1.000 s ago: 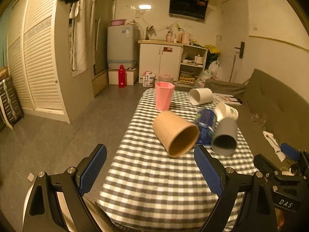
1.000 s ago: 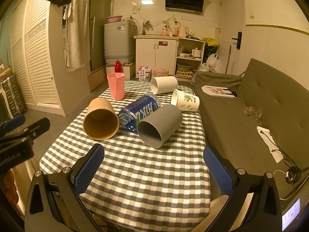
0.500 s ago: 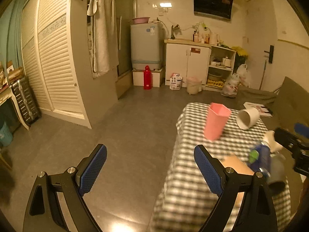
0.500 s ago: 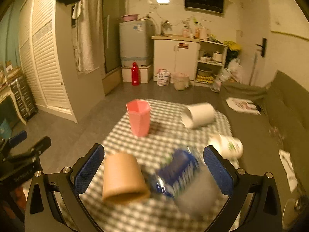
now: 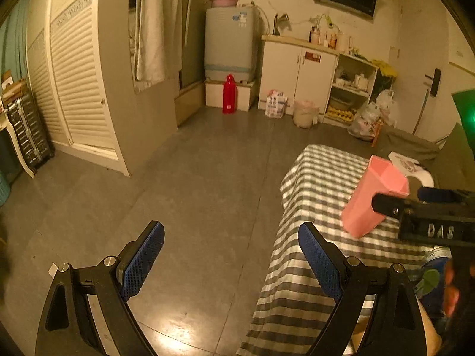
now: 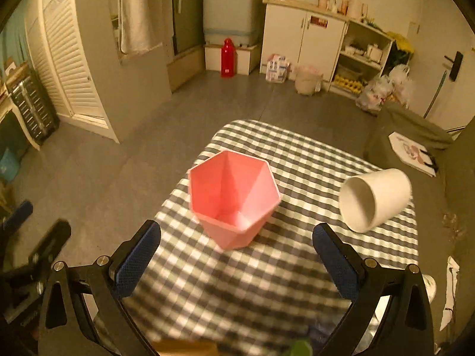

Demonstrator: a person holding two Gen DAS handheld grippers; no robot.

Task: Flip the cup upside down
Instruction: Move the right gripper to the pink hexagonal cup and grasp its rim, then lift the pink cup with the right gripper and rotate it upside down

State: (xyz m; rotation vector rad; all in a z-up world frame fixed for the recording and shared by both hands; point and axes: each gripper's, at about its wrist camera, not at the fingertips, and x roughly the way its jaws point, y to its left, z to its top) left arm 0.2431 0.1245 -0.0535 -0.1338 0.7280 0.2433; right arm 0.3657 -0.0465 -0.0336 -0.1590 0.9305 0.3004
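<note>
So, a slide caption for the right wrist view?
Open right tongs above the upright pink hexagonal plastic cup on the checked tablecloth.

**Pink cup upright on the checked table**

The pink cup (image 6: pixel 233 197) has faceted sides and a six-sided rim, narrowing toward its base. It stands upright, mouth open to the ceiling, on the checked tablecloth (image 6: pixel 297 160) near the table's far left corner.
</note>
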